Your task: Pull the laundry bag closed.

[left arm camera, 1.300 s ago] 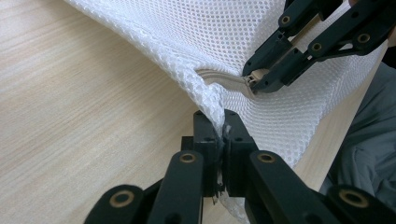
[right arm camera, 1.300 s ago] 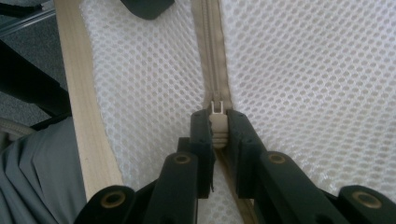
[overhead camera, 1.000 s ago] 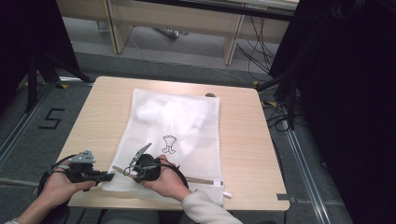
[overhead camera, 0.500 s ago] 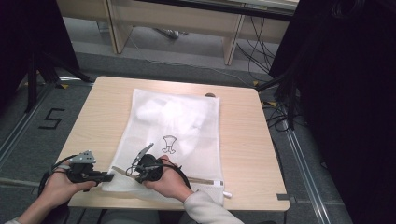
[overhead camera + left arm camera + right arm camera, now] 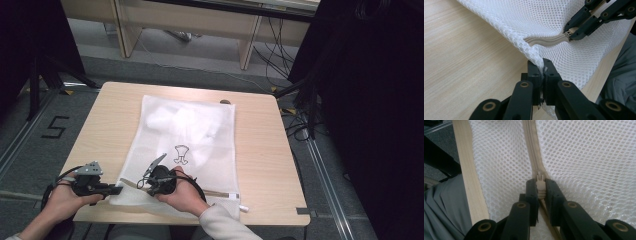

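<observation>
You had the white mesh laundry bag (image 5: 187,150) lying flat on the desk (image 5: 260,150), its zippered end toward you at the near edge. Your left gripper (image 5: 541,72) had its fingers clamped shut on the corner seam of the bag, with a pinch of mesh bunched between them. Your right gripper (image 5: 540,191) had its fingers closed on the zipper pull (image 5: 539,182), right where the beige zipper tape (image 5: 532,147) ran away from you across the mesh. A white garment with a small dark print (image 5: 181,154) showed through the netting farther in.

The risks from here looked plain enough. The pull tab was small and only its lower part sat between the fingers, so a sideways tug rather than one along the tape would likely have let it slip out. If the left grip gave way, or held too little cloth, the whole bag would probably have slid with the slider instead of the zipper running, and the tape already bowed upward between the two grippers in the left gripper view. Slack mesh beside the teeth could also have been drawn into the slider and jammed it. The bag's end lay at the desk edge, so a hard pull toward you might have dragged it off.
</observation>
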